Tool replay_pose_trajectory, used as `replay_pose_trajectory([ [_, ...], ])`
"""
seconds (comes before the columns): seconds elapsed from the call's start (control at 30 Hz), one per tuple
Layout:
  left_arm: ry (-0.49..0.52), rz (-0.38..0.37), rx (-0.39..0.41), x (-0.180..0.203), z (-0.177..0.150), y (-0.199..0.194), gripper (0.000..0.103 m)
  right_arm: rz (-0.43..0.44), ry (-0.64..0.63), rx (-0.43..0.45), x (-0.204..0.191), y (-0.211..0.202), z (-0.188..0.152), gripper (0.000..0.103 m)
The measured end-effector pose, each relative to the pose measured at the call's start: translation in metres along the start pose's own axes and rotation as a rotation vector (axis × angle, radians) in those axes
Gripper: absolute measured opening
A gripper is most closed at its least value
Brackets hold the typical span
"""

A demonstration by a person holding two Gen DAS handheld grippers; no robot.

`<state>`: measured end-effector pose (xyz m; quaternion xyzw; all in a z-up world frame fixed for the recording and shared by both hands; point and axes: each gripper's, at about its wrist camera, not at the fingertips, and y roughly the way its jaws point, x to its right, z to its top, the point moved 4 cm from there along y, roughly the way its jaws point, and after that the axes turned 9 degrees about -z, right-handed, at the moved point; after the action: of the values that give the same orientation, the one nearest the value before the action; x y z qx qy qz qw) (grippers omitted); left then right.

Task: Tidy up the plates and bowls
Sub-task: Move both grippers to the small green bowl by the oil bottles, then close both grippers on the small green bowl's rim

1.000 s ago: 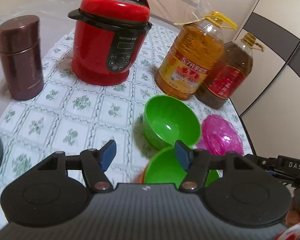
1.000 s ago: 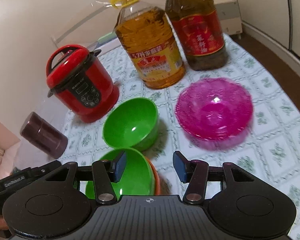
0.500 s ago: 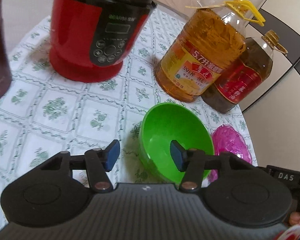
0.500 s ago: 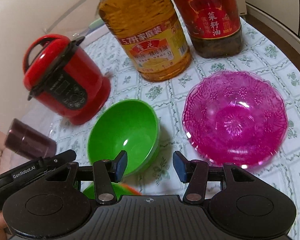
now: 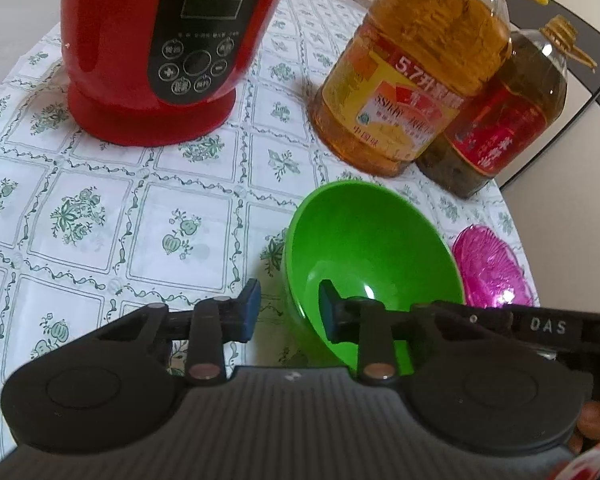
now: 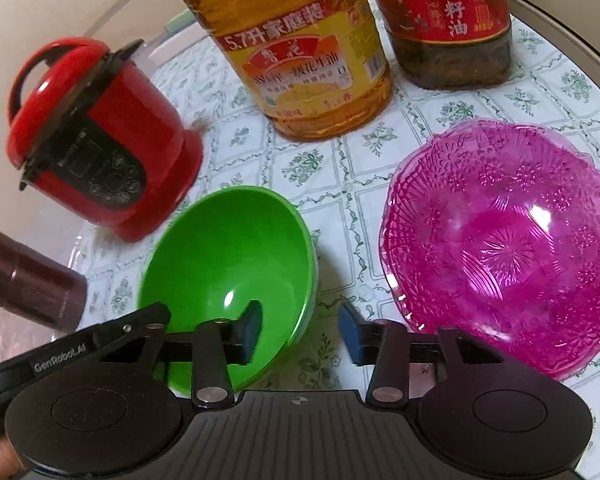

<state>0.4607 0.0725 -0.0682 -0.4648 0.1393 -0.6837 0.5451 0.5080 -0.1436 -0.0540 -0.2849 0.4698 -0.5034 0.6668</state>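
Closing astride the green bowl (image 5: 374,256) rim at three and nine o'clock, left gripper (image 5: 286,314) and right gripper (image 6: 298,330) aren't yet clamped; uneven pinches could tip it.

On the table (image 6: 540,92), taking the bowl (image 6: 228,264) as centre: patterned dish (image 6: 500,240) right, electric cooker (image 6: 96,152) behind-left, two oil bottles (image 6: 300,48) behind, canister (image 6: 32,284) left.

Soft indoor light, fisheye-bent edges, slight motion blur

Right gripper (image 6: 298,330) closing — astride green bowl (image 6: 228,264) rim.
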Motion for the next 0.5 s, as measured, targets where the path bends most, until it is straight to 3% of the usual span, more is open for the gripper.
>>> replay_pose_trajectory([
  [0.33, 0.021, -0.002, -0.025, 0.002, 0.002, 0.01, 0.014, 0.006, 0.005, -0.025, 0.0, 0.014, 0.001, 0.018],
  [0.5, 0.041, 0.024, -0.031, 0.008, 0.003, 0.01, 0.013, -0.009, 0.002, -0.027, -0.002, 0.014, 0.003, 0.016],
])
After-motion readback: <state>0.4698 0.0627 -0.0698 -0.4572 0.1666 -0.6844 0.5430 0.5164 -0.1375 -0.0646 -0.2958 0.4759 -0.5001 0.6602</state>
